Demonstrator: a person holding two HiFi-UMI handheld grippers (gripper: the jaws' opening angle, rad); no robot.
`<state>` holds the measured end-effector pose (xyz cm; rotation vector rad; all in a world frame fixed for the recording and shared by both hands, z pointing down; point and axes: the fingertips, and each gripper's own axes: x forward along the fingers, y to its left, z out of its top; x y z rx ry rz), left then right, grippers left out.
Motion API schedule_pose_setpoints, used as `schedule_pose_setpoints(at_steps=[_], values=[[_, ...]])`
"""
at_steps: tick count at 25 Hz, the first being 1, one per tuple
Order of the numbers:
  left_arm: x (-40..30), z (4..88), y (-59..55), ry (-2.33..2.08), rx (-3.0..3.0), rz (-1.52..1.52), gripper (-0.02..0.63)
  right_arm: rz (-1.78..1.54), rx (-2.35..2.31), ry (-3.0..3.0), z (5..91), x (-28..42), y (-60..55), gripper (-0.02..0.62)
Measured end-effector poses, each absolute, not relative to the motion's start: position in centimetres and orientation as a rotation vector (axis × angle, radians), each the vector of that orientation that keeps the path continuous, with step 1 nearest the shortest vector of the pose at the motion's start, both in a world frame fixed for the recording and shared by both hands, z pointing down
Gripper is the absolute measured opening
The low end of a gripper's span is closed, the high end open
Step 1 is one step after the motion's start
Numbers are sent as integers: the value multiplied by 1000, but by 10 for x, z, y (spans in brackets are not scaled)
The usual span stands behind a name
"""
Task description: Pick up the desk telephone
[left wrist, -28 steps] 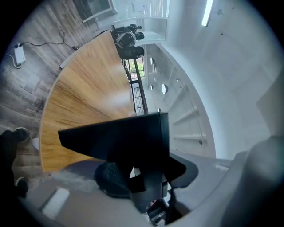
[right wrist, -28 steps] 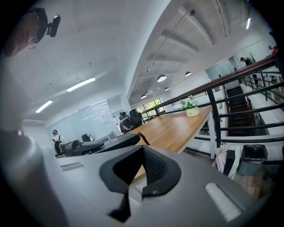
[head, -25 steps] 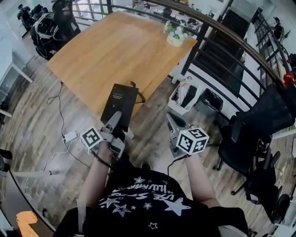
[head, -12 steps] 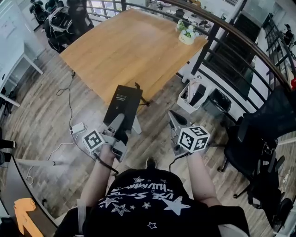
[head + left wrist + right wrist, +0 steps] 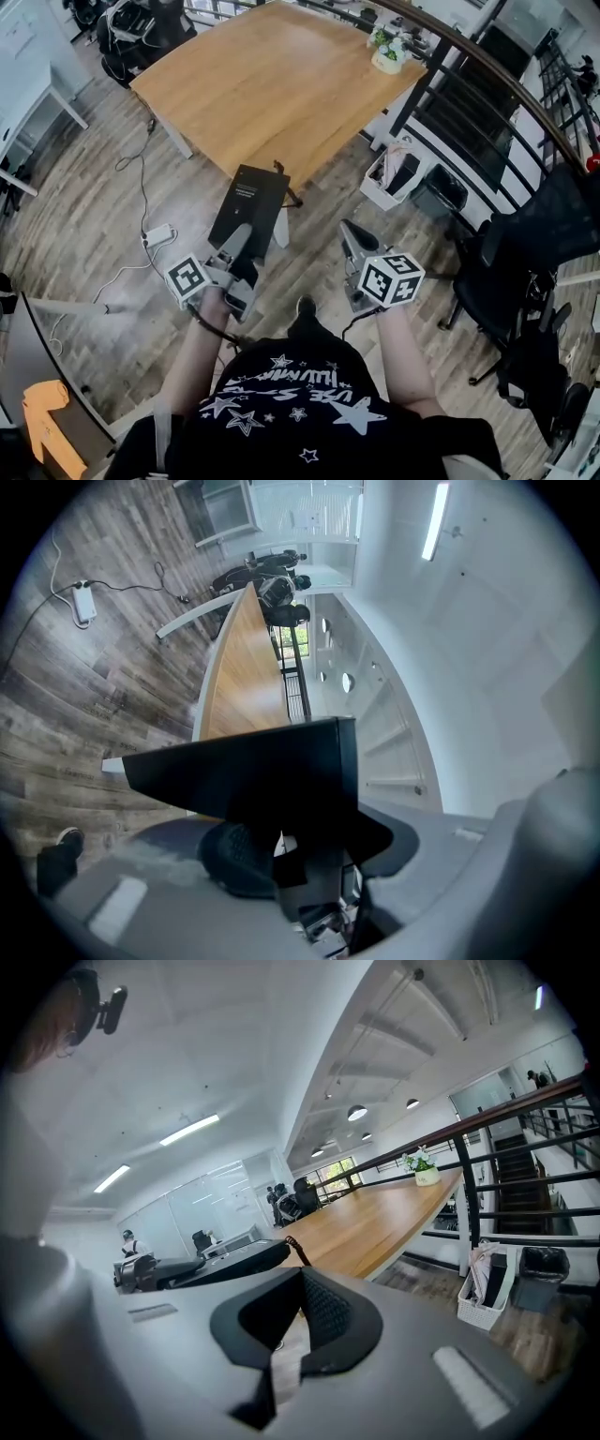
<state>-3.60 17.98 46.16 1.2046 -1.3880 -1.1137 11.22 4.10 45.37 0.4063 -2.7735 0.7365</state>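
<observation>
The desk telephone (image 5: 248, 199) is a flat black body with a coiled cord at its far end. It hangs over the wood floor just off the table's near corner. My left gripper (image 5: 236, 242) is shut on its near edge and holds it about level. In the left gripper view the telephone (image 5: 244, 771) fills the space between the jaws of the left gripper (image 5: 281, 850). My right gripper (image 5: 349, 232) hangs beside it to the right, apart from it, shut and empty. The right gripper view shows the telephone (image 5: 220, 1265) to the left of the right gripper (image 5: 286, 1335).
A large wooden table (image 5: 272, 84) stands ahead with a potted plant (image 5: 389, 52) at its far corner. A white basket (image 5: 394, 178) and a black bin (image 5: 439, 197) sit by the railing (image 5: 469, 66). A black office chair (image 5: 525, 253) is at the right. A power strip (image 5: 157, 234) lies on the floor at the left.
Both grippers have drawn back from the table with the telephone still in the left one. The telephone overlapped the table edge before and now hangs over the floor.
</observation>
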Motion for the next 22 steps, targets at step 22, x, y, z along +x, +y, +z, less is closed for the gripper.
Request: schedule_pose_setpoints(at_steps=[22], values=[[31, 457, 319, -1368, 1199, -1131, 193, 714, 420, -2772, 441, 184, 172, 0]])
